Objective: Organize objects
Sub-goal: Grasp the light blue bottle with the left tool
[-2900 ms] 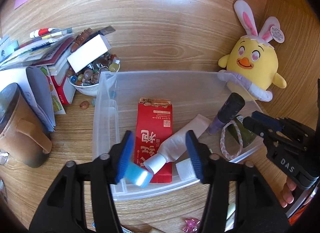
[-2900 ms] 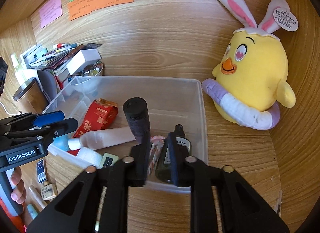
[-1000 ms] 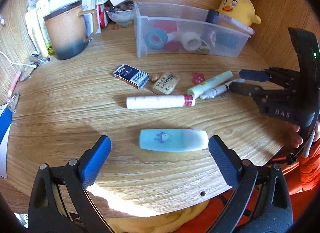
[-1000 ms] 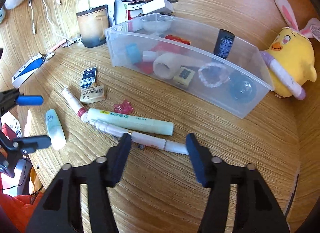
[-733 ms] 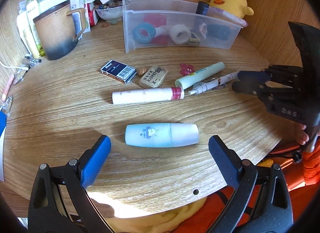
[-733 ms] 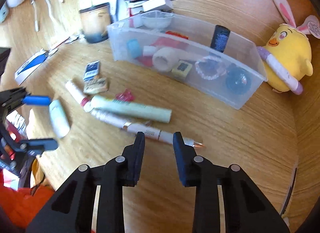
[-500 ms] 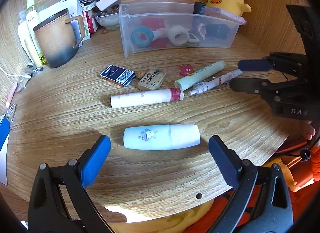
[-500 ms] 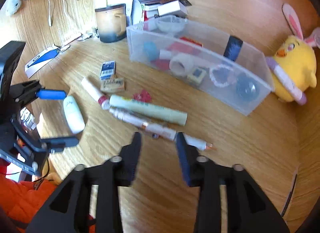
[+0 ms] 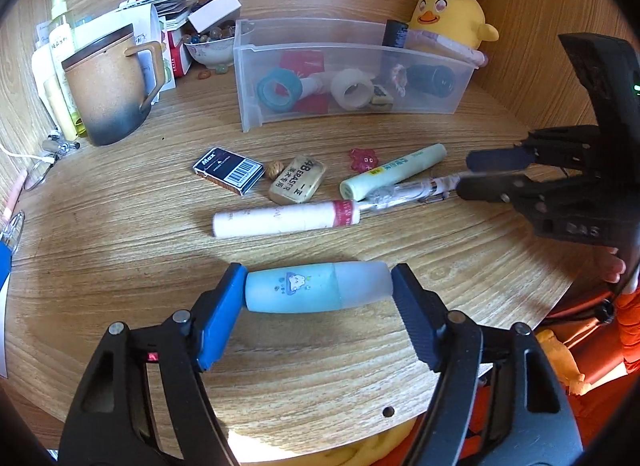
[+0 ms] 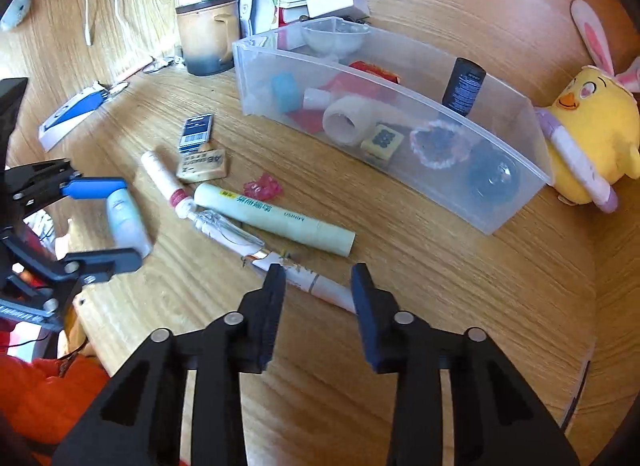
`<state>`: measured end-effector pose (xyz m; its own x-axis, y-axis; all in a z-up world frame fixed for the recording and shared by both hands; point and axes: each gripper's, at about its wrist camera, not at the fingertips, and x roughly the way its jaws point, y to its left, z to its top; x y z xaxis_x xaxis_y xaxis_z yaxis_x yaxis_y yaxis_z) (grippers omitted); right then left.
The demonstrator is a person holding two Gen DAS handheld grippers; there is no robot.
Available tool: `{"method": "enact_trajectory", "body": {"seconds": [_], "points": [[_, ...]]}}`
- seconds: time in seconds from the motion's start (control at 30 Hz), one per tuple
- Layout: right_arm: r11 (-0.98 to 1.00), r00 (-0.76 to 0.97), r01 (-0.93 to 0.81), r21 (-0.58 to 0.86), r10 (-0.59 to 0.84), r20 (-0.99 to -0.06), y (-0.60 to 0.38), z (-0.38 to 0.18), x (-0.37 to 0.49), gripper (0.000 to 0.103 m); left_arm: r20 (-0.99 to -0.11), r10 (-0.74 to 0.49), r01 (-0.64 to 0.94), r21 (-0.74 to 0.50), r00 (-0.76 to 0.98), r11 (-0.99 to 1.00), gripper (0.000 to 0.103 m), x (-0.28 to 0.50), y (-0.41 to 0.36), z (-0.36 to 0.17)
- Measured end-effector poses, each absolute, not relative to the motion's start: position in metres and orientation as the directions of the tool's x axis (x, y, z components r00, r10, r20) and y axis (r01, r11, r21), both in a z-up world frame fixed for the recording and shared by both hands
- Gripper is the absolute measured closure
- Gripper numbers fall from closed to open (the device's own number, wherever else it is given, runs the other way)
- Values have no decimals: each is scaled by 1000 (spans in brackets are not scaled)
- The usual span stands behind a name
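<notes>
My left gripper (image 9: pixel 318 298) is shut end to end on a pale blue bottle (image 9: pixel 316 292) with a frosted cap, lying on the wooden table; it also shows in the right wrist view (image 10: pixel 124 221). My right gripper (image 10: pixel 318 290) is open, its jaws either side of a white pen (image 10: pixel 304 280), not closed on it. The pen also shows in the left wrist view (image 9: pixel 408 195). A clear plastic bin (image 9: pixel 360 111) holding tape rolls, a red packet and a black bottle stands at the back.
On the table lie a green tube (image 10: pixel 276 219), a white tube with a red band (image 9: pixel 286 219), an eraser (image 9: pixel 298 183), a small blue box (image 9: pixel 230 169) and a pink charm (image 9: pixel 363 158). A mug (image 9: pixel 108 97) stands left, a yellow plush chick (image 9: pixel 448 17) behind the bin.
Both grippers came away from the bin to the loose items. My left gripper closed from wide open onto the blue bottle. My right gripper moved down around the white pen.
</notes>
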<state>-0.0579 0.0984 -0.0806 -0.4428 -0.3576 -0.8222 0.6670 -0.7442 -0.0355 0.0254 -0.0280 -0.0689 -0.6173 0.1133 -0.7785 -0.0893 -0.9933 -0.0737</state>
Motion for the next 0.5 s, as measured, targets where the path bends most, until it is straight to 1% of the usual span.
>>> {"method": "enact_trajectory", "body": {"seconds": [0.1,0.2,0.23,0.27,0.4,0.43,0.47,0.5], "points": [[-713,-386,701,15,-397,-833,99,-79,-50,74,-776,142,-109,-94,-615,-990,30,22,-25,-68],[-705,-430,707,-49,-373,-822,89,-78,-42,73,-776,148,-119,-95,-614,-988,30,15,-20,-68],[-701,-432,711,-55,-374,-821,84,-78,-44,71,-776,147,-119,-93,-613,-989,30,12,-19,-69],[-701,-432,711,-55,-374,-821,84,-78,-44,66,-777,145,-116,-93,-612,-989,30,9,-18,-68],[-702,-428,709,-76,-342,-837,77,-88,-53,62,-782,150,-97,-115,-604,-989,30,-2,-22,-68],[-703,-433,706,-81,-339,-835,77,-89,-53,63,-784,146,-90,-115,-604,-989,30,-4,-23,-68],[-704,-435,706,-81,-340,-834,77,-89,-53,66,-784,142,-86,-112,-604,-990,30,-6,-24,-68],[-705,-437,705,-82,-340,-832,78,-88,-51,71,-784,139,-85,-110,-604,-990,30,-6,-24,-68]]}}
